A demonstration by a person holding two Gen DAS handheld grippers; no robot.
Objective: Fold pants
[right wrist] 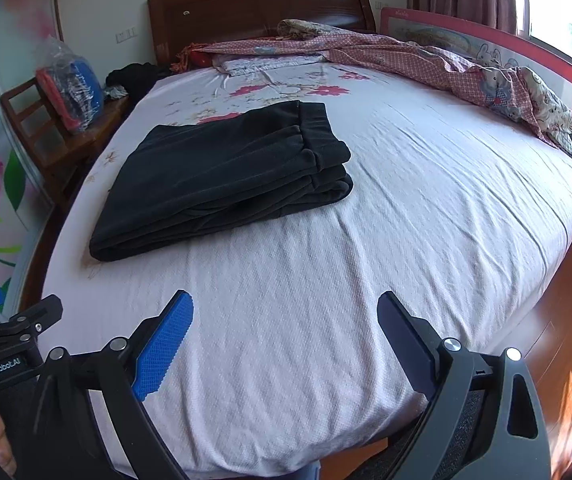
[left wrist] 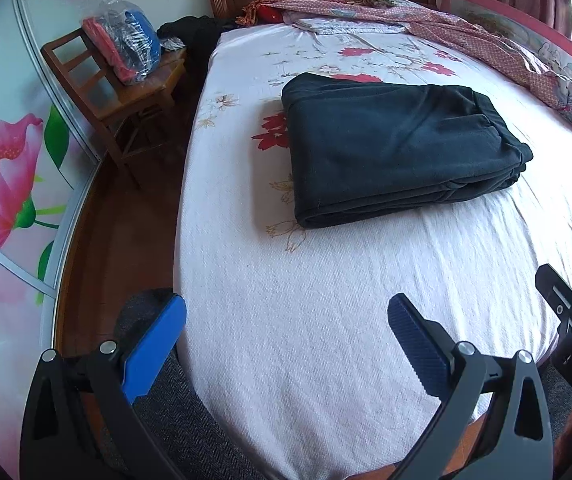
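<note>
Dark pants [left wrist: 398, 148] lie folded into a thick rectangle on the white floral bed sheet [left wrist: 326, 320]; they also show in the right wrist view [right wrist: 221, 176], with the waistband end at the right. My left gripper [left wrist: 286, 328] is open and empty, held above the near end of the bed, well short of the pants. My right gripper [right wrist: 286, 328] is open and empty over the same near end; part of it shows at the right edge of the left wrist view [left wrist: 570, 308].
A wooden chair [left wrist: 125, 92] with a plastic bag of clothes [left wrist: 125, 48] stands left of the bed. A crumpled patterned quilt [right wrist: 466, 68] lies along the far and right side by a red bed rail [right wrist: 526, 52]. A wooden headboard [right wrist: 257, 8] is behind.
</note>
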